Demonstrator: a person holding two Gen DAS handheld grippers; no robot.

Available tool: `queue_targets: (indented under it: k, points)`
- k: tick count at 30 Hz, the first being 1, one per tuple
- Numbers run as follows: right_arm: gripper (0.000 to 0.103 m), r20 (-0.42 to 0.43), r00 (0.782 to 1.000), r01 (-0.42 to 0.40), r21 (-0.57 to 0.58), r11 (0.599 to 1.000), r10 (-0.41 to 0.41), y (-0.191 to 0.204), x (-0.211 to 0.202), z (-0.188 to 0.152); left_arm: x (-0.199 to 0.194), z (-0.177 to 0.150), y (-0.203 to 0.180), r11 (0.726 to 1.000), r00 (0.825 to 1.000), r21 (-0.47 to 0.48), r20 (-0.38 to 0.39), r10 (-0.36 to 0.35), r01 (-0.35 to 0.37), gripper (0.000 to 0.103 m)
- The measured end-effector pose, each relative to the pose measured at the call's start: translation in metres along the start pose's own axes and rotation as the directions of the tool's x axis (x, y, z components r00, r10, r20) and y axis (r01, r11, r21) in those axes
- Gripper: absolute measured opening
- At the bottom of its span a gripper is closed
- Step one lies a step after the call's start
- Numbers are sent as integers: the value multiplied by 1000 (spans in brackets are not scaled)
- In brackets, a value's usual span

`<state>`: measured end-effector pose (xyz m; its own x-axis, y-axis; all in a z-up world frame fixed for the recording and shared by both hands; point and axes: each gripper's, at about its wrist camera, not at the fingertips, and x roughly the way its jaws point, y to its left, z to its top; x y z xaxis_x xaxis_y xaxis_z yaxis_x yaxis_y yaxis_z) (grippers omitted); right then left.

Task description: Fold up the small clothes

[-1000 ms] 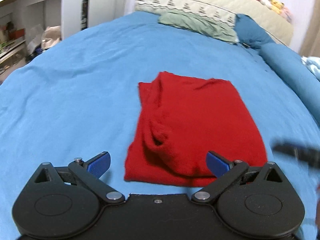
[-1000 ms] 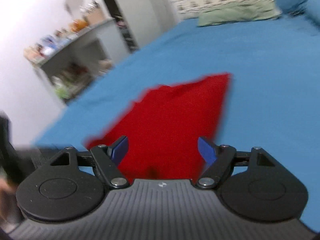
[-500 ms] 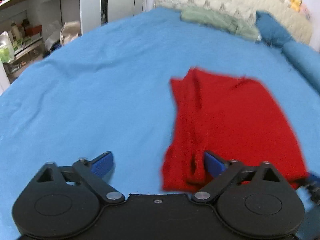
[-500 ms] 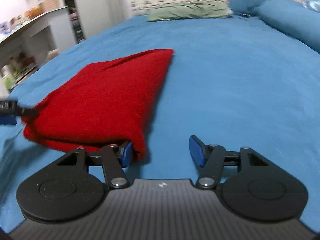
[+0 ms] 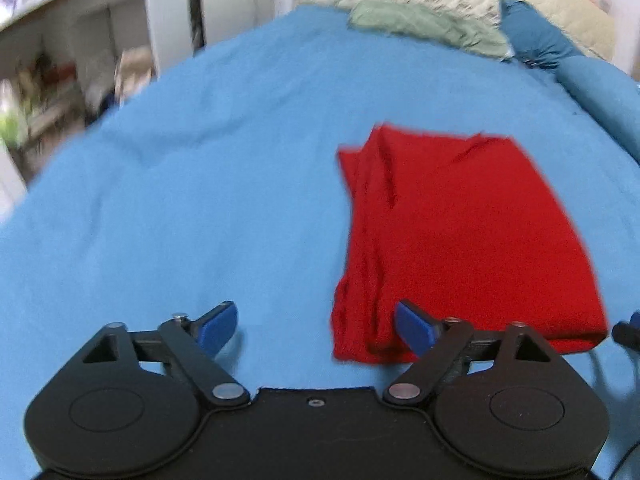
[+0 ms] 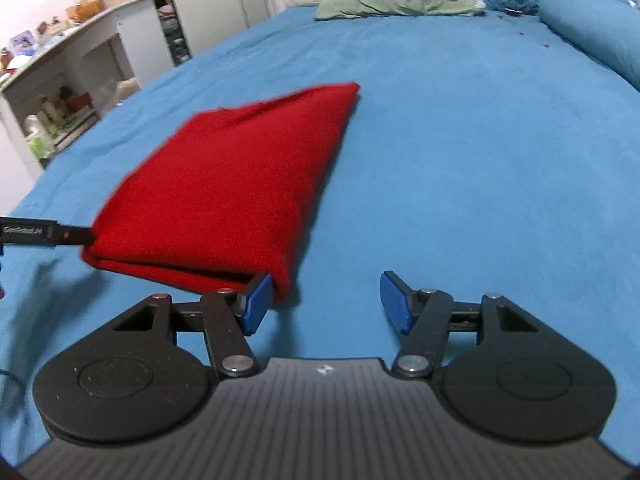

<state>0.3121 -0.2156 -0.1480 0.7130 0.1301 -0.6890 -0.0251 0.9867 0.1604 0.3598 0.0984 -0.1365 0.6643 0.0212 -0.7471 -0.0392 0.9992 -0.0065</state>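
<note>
A blue bed sheet is seen covering the whole work surface. A folded red garment is laid flat on it, beside a green pillow further off. The left gripper is held wide, jaws opening, its right pad over the garment's near corner, nothing gripped. The right gripper is likewise opening and empty, its left pad touching the garment's edge.
</note>
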Motion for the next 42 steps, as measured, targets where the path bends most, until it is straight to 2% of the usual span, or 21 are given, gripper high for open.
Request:
queue_targets:
  k: [1,3,6,11,14,17,21,23,24,25,27,28,29,30,31,32,33,37,38,42]
  points:
    - [93,-1,1000,-14,6,1000,14,-2,-6,11,-8,8,-4,1000,1000,17,23,-2,2,103]
    - [103,5,999,-53,40,998,52,-9,-17,37,-21,25,-10,999,998,46,67,-20,17,103]
    - [103,-3,995,-103,108,989,104,-22,-16,72,-21,51,-15,996,994,58,90,-66,61,103]
    - [103,-99,990,-84,169,982,101,-33,26,101,11,77,-21,991,989,60,68,-128,124,103]
    - [103,-128,986,-78,203,976,105,-34,53,103,34,82,-19,982,982,35,46,-185,184,103]
    - [103,-141,979,-113,212,971,145,-33,73,99,62,83,-11,968,968,-31,-8,-249,249,103]
    - [103,-147,971,-154,223,963,190,-29,94,95,95,80,3,954,957,-119,-63,-284,276,101]
    - [103,-153,969,-159,214,964,194,-28,105,92,106,77,9,942,950,-172,-72,-305,290,94]
    - [100,-159,968,-159,213,964,194,-27,110,91,110,75,11,933,944,-198,-74,-320,301,92]
    - [92,-166,966,-163,215,963,201,-26,116,89,113,74,12,925,939,-215,-78,-336,313,87]
    - [81,-169,954,-203,244,948,247,-28,124,84,116,72,8,925,936,-206,-83,-343,320,82]
    - [79,-166,950,-216,267,939,266,-30,127,82,116,72,5,931,939,-180,-82,-334,316,73]
    - [77,-161,947,-223,287,932,277,-32,129,81,116,72,1,933,936,-158,-87,-341,325,60]
    - [70,-158,946,-228,296,927,283,-33,131,80,116,73,-1,930,932,-150,-95,-350,335,55]
    - [57,-152,945,-234,300,925,288,-34,130,80,115,74,-4,935,935,-139,-96,-341,327,48]
    - [47,-141,945,-243,300,922,295,-34,128,81,113,75,-6,936,936,-130,-95,-340,327,33]
    - [43,-131,945,-251,296,922,299,-34,123,83,110,77,-7,939,939,-124,-89,-332,321,30]
    - [38,-89,943,-285,277,918,320,-29,96,98,84,85,-15,937,938,-97,-59,-341,335,21]
    - [38,-79,943,-292,264,919,322,-30,82,103,74,87,-17,931,932,-93,-52,-359,354,17]
    - [37,-54,948,-297,213,931,314,-38,20,107,17,82,-38,902,903,-63,-14,-429,427,17]
